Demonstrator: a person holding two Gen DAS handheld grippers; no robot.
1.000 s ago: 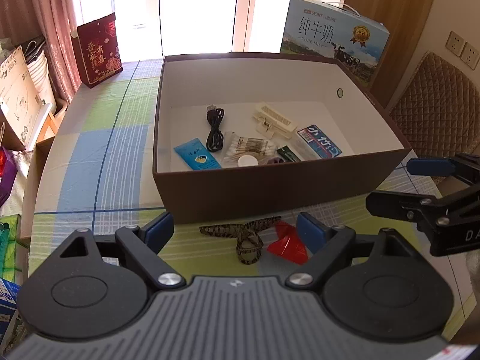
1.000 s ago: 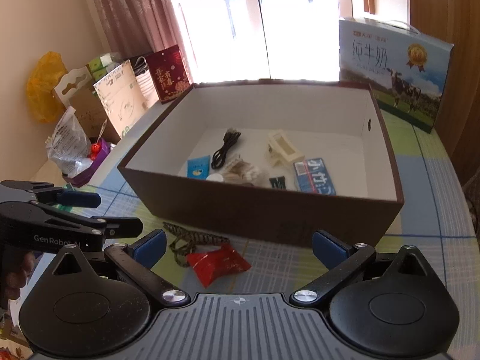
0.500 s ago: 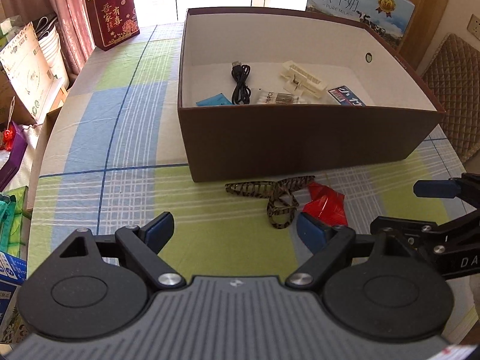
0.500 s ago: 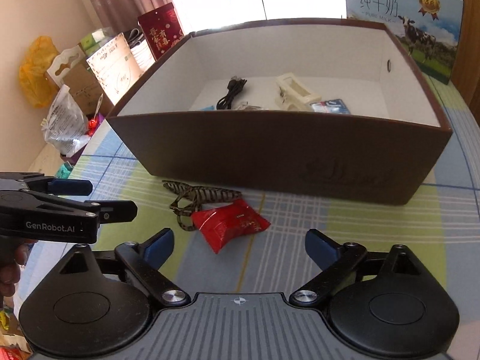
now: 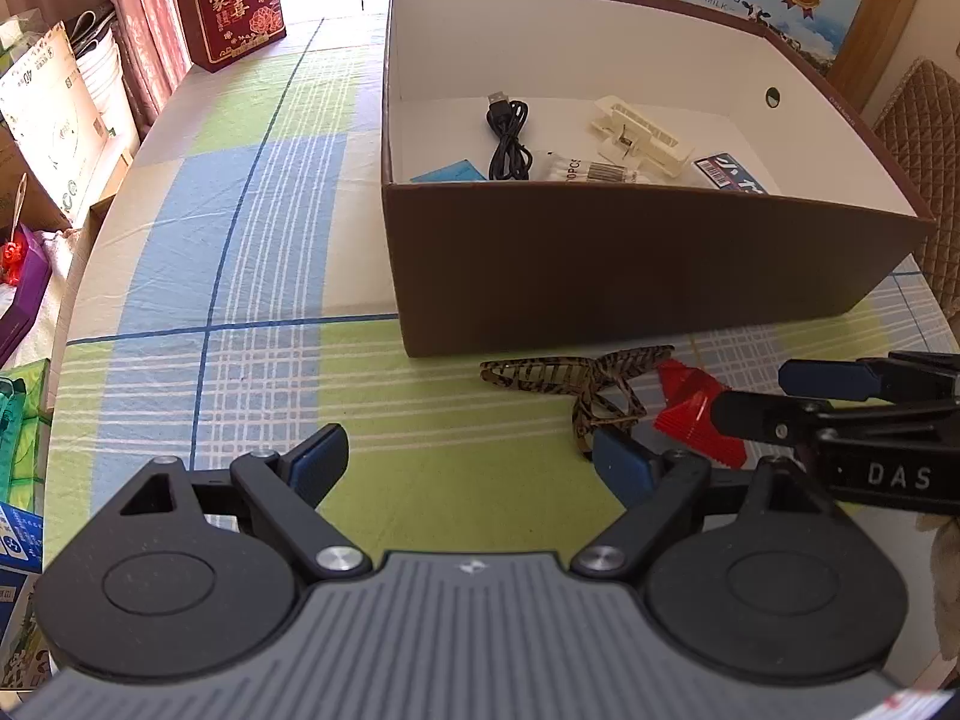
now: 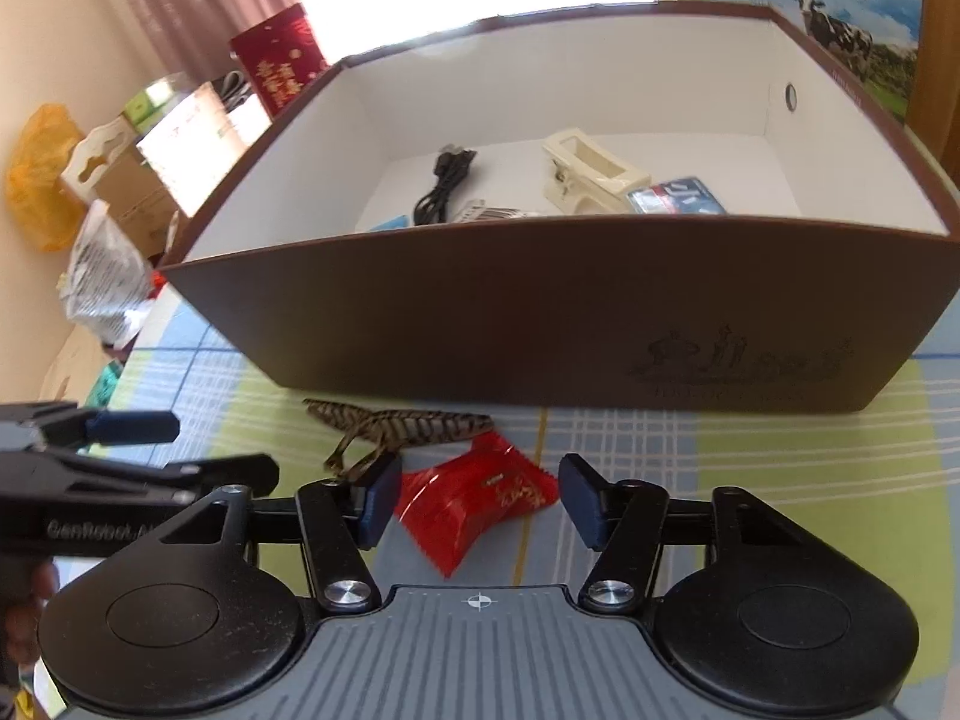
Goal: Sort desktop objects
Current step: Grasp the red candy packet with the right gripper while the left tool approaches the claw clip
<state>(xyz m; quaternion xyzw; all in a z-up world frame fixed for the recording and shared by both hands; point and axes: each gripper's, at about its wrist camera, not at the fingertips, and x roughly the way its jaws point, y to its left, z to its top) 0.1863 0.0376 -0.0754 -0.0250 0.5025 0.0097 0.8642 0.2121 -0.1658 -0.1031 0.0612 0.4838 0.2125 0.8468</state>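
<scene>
I've brought my right gripper [image 6: 480,501] down, its jaws just closing around the red packet [image 6: 474,504] at lower centre without pressing, while my left gripper [image 5: 474,462] stays open.

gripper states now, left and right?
Left gripper: open, holding nothing.
Right gripper: jaws have just been closing around the red candy packet, pads not yet pressing on it; still open.
</scene>
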